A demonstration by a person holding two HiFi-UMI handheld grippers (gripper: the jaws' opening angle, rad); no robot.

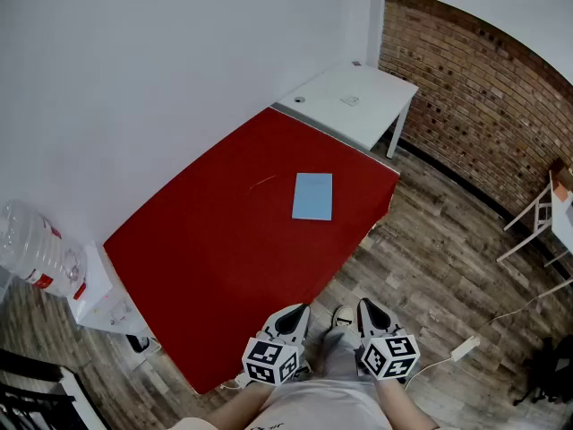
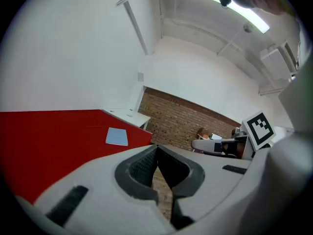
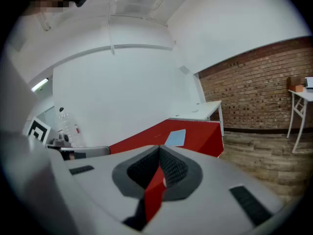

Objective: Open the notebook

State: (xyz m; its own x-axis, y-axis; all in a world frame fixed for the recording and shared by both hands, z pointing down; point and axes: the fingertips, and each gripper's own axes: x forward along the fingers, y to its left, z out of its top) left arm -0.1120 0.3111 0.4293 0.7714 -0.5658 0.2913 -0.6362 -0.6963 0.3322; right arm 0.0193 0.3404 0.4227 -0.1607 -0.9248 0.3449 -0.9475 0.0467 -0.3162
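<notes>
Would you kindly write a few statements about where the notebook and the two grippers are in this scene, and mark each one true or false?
1. The notebook lies closed on the red table. True.
2. The left gripper is clamped on the notebook. False: its jaws are together on nothing, and it is held near the person's body, well apart from the notebook.
3. The right gripper has its jaws together with nothing between them. True.
4. The water bottle stands on the red table. False: it sits off the table, beside its left end.
5. A white desk stands at the far end of the red table, near the brick wall. True.
</notes>
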